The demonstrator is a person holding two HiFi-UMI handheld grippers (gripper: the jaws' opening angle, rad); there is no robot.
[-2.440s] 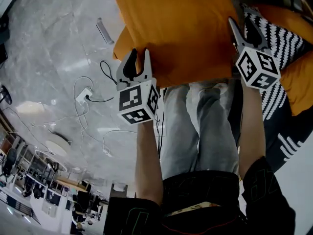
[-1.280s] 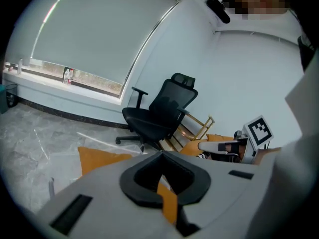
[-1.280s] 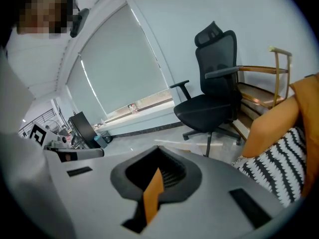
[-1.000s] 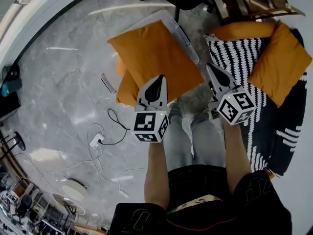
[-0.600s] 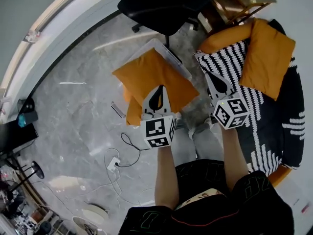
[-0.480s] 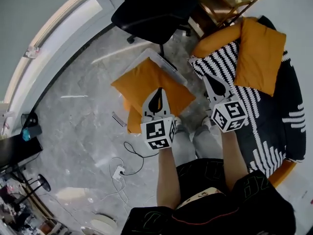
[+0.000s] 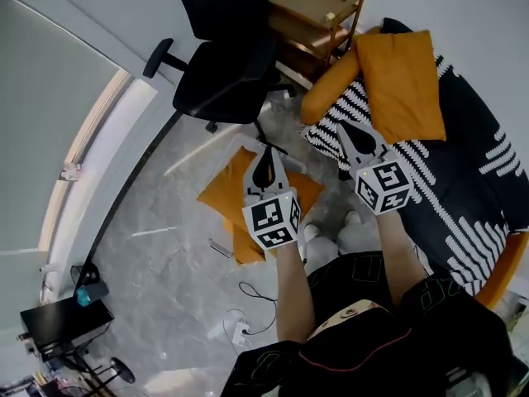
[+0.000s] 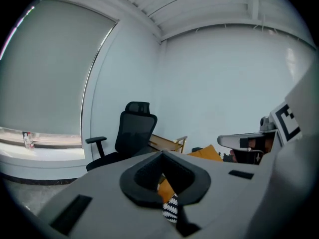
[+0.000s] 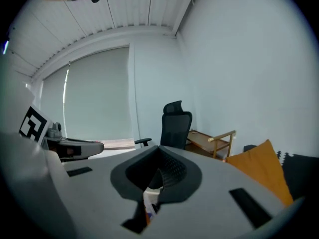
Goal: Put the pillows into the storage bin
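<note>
Both grippers had lifted clear of the orange pillow [image 7: 235, 190] since the earlier frames. There they worked at its near edge; now they hung well above it, and the floor looked much farther below us. Our view had also swung up, bringing the black office chair [image 7: 221, 71] and the wooden side table [image 7: 318, 16] into sight.

The left gripper [image 7: 266, 152] was clenched, its jaws pressed together with nothing between them. The right gripper [image 7: 340, 127] was clenched and empty as well. The two pointed roughly level, side by side but apart, toward the chair and the wall.

The orange pillow lay where we had left it, spread over the clear storage bin [image 7: 245, 142]. It hid most of the bin, so only the far rim showed. A second orange pillow [image 7: 245, 246] peeked out under its near edge. We could not tell how far either one sat down inside the bin.

Two more orange cushions [image 7: 402, 71] rested on the dark sofa [image 7: 483, 168] to our right, on a black-and-white zigzag throw [image 7: 357, 106]. A cable with a power strip [image 7: 238, 331] trailed across the marble floor [image 7: 157, 263] near our feet.
</note>
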